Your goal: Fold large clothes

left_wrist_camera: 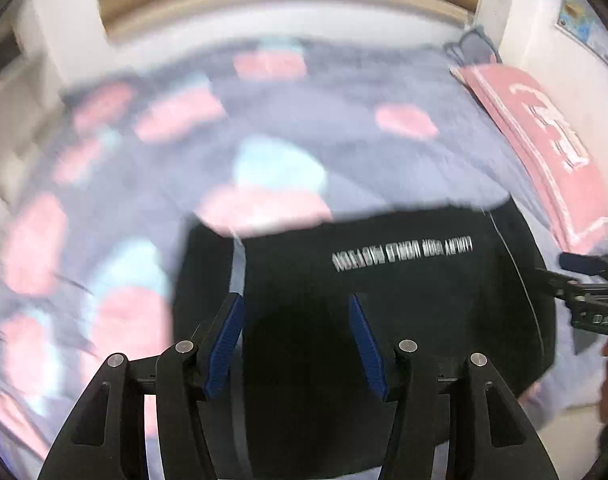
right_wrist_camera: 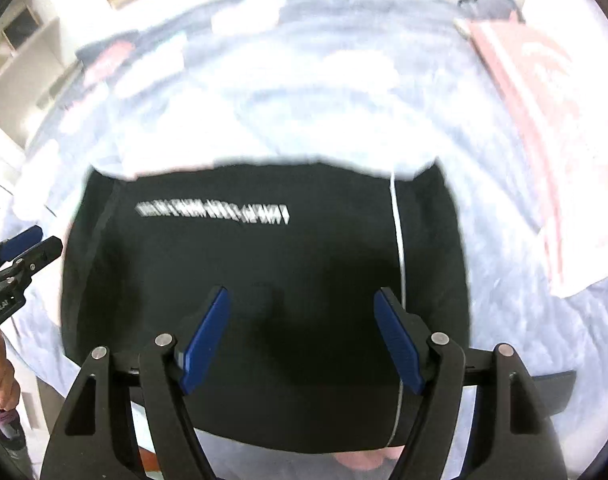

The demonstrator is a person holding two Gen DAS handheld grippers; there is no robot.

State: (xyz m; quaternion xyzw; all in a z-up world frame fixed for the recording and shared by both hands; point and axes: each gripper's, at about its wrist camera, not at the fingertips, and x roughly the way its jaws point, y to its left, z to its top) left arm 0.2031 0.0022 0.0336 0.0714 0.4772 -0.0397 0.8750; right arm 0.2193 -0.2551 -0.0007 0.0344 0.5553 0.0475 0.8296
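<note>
A black garment (left_wrist_camera: 384, 320) with a line of white lettering lies folded into a compact rectangle on the bed; it fills the middle of the right wrist view (right_wrist_camera: 264, 272). My left gripper (left_wrist_camera: 297, 312) hovers open over the garment's left part, with nothing between its blue pads (left_wrist_camera: 228, 344). Above the garment's right part my right gripper (right_wrist_camera: 302, 296) is also open and holds nothing; a white seam line runs past its right pad (right_wrist_camera: 400, 340). Each gripper shows at the edge of the other's view: the right gripper (left_wrist_camera: 584, 292) and the left gripper (right_wrist_camera: 20, 252). Both pictures are motion-blurred.
The bed sheet (left_wrist_camera: 344, 128) is grey-blue with pink and pale blue patches. A pink cloth with white lettering (left_wrist_camera: 544, 136) lies along the right edge, a dark grey item (left_wrist_camera: 472, 44) at the far corner. A wooden headboard (left_wrist_camera: 284, 0) stands behind. A hand (right_wrist_camera: 2, 376) holds the left gripper's handle.
</note>
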